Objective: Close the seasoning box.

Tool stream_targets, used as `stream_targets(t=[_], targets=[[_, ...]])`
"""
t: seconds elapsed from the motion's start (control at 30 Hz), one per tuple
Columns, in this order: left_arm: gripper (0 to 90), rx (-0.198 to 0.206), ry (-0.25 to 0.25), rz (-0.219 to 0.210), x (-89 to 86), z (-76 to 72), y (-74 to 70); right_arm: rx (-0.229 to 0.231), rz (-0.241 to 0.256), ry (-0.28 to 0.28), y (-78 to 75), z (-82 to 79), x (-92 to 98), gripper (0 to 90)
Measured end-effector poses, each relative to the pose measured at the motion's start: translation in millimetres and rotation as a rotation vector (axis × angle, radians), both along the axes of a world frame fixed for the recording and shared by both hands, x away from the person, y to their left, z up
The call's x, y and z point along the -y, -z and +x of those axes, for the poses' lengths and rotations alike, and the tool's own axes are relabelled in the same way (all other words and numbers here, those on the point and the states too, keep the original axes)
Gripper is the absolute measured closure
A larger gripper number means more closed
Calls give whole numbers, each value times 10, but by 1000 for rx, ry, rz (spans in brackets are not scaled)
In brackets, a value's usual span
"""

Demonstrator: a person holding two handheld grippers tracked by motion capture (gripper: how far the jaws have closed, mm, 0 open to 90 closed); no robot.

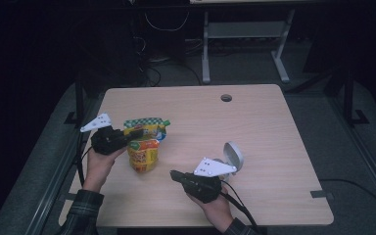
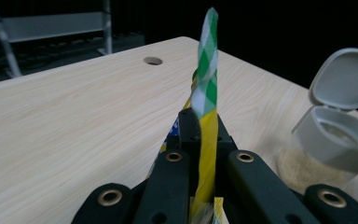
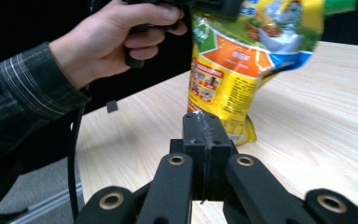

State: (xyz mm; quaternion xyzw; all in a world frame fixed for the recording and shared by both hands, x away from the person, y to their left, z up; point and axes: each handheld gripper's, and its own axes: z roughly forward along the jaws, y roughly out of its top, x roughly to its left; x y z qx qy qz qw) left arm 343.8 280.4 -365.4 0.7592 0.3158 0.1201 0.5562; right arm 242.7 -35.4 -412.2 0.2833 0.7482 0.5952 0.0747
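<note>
Holding yellow pouch (image 1: 145, 147) w/ left gripper (image 1: 136, 133); open-lidded jar (image 2: 331, 140) w/ beige powder

left gripper (image 2: 204, 135): jaws clamped on yellow pouch (image 2: 207, 93), edge-on, upright | open-lidded jar (image 2: 335, 135): right of pouch | table hole (image 2: 153, 60): beyond pouch, left

We see a light wooden desk (image 1: 254, 127) with a round cable hole (image 1: 226, 98) toward twelve o'clock. A yellow snack pouch (image 1: 145, 149) stands upright on it at about nine o'clock. At about five o'clock sits a grey container (image 1: 227, 159), its flip lid open, well apart from the pouch.
</note>
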Motion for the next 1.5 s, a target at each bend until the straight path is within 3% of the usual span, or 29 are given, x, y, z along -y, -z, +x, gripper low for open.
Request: stream_targets(t=[0.3,0.8,1.17,1.33,1.5], targets=[[886,7,-12,-7,-237,-241,93,2,-18,0,-98,-23,197,898],[818,-9,-32,-25,-445,-473,171,3,-38,26,-182,4,585,898],[398,-24,-40,-12,-555,-607,240,17,-50,44,-206,-23,793,898],[285,-37,-64,11,-627,-722,298,17,-54,53,-190,-67,937,898],[233,-55,-72,51,-677,-818,401,20,-63,67,-180,-140,1110,897]])
